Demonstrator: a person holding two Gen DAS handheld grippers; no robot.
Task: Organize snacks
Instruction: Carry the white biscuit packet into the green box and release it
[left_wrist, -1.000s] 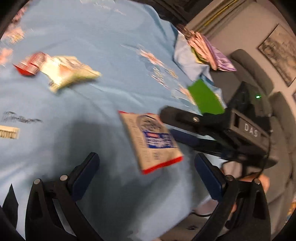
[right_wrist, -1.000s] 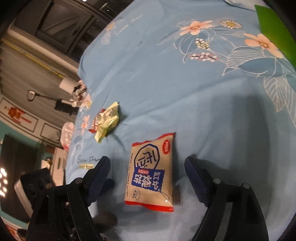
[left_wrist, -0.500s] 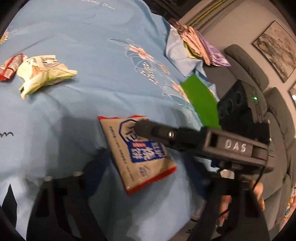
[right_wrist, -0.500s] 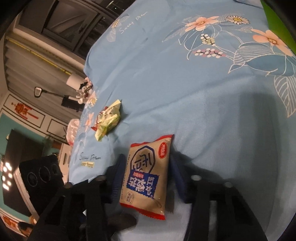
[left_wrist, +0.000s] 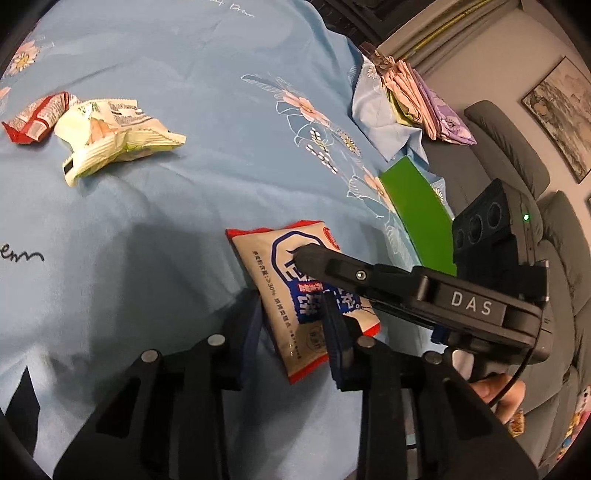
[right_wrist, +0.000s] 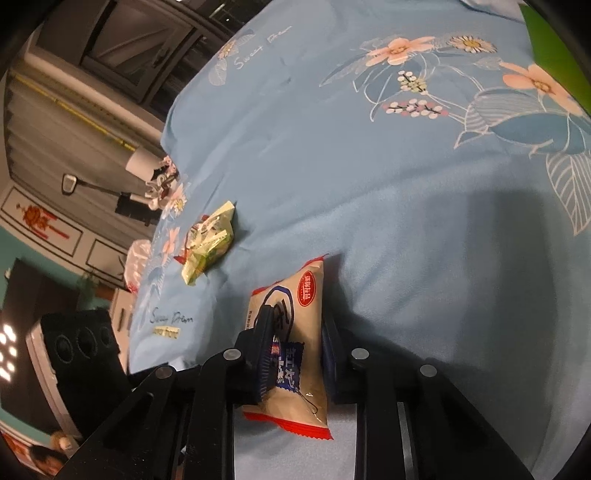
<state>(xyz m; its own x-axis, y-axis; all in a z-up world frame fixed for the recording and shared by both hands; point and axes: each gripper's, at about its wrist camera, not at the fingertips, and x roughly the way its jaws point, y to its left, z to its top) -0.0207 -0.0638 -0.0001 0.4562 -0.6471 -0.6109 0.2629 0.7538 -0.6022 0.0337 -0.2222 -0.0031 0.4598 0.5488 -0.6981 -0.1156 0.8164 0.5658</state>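
Observation:
A beige snack packet (left_wrist: 258, 254) with red ends and a blue label lies on the blue flowered sheet (left_wrist: 184, 55). My left gripper (left_wrist: 291, 328) is closing on its near end. One pad touches the packet's left edge and the other presses on its face. From the right, the right gripper's upper finger (left_wrist: 332, 266) lies across the label. In the right wrist view my right gripper (right_wrist: 297, 350) is closing on the packet (right_wrist: 310, 291), which is pinched and bulges up between the pads.
A crumpled green-and-white wrapper (left_wrist: 110, 140) and a red packet (left_wrist: 33, 118) lie at the far left. A green box (left_wrist: 417, 206) and folded cloths (left_wrist: 413, 96) sit at the sheet's right edge, by a grey sofa (left_wrist: 517, 147). A hand (left_wrist: 495, 391) holds the right gripper.
Both pairs of jaws came in from wide open onto the packet. The right gripper's finger slid over the label, and the packet buckled upward between the right pads.

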